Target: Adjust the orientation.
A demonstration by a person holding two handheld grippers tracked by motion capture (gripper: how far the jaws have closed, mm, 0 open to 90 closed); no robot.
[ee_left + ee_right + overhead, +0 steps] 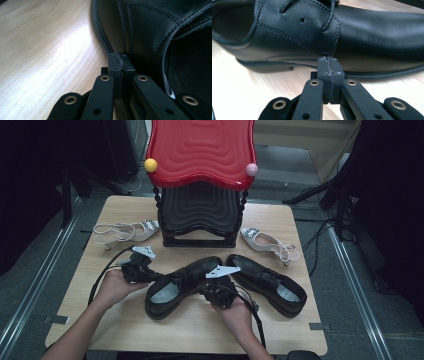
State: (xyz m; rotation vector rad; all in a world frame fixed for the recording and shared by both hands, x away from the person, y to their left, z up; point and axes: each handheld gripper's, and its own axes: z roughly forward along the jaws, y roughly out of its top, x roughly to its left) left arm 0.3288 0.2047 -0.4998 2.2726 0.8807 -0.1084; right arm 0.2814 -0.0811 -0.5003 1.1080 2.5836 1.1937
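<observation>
Pushing black shoe [182,287] lying mid-bench [125,330], toe toward rack [200,215]. Left gripper [120,61] jaws together, empty, at shoe's side near heel; right gripper [329,65] jaws together, empty, at sole edge. Nudge from both sides evenly, stay low, avoid laces.

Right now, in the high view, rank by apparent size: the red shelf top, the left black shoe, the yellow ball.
1. red shelf top, though it sits nearer the camera
2. left black shoe
3. yellow ball

The glossy black leather lace-up shoe [181,287] has a pale grey insole and black stitching. The wavy plastic shoe rack [201,150] is red on top, black below, rippled; the slingback heels [127,231] are silvery white
</observation>
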